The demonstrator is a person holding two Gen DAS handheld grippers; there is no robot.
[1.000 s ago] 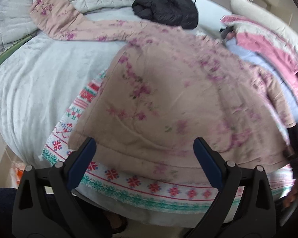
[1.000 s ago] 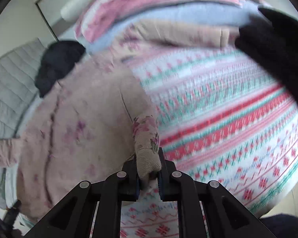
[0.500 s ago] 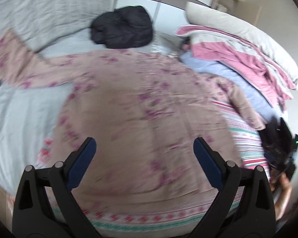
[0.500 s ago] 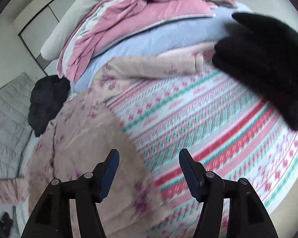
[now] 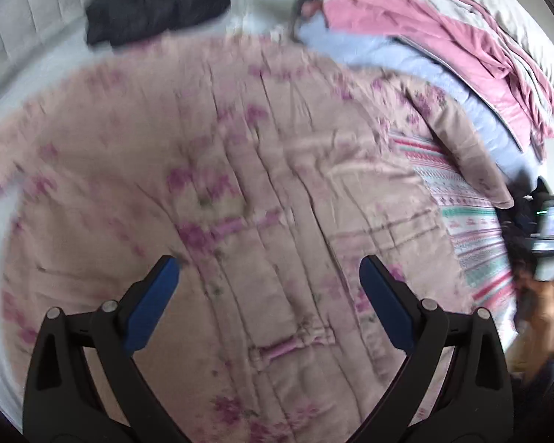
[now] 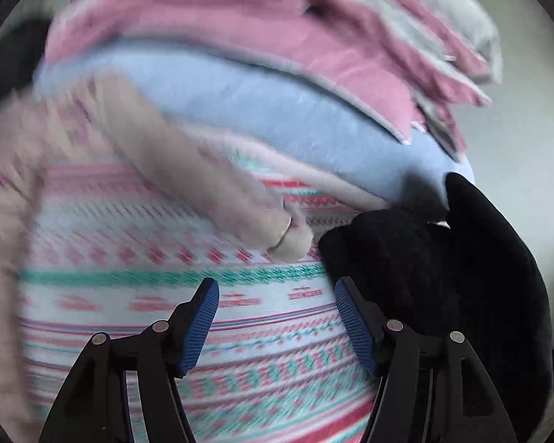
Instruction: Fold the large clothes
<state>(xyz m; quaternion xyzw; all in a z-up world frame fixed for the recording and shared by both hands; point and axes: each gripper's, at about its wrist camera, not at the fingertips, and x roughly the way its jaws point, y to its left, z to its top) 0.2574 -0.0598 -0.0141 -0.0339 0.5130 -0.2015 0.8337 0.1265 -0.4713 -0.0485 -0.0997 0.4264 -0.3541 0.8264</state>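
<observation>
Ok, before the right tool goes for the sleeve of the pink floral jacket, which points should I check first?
1. Right tool open, empty: ok.
2. Left tool open, empty: ok.
3. Sleeve cuff visible ahead of the right tool: ok.
4. Cuff free from the black garment: cannot tell, they lie very close.
5. Pink floral jacket spread flat on the patterned blanket: ok, slightly wrinkled.
6. Sharp view: not ok, both blurred.

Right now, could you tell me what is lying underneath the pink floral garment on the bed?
The pink floral garment lies spread on a striped patterned blanket, which shows past its right edge. What lies under the garment's middle is covered and cannot be seen.
</observation>
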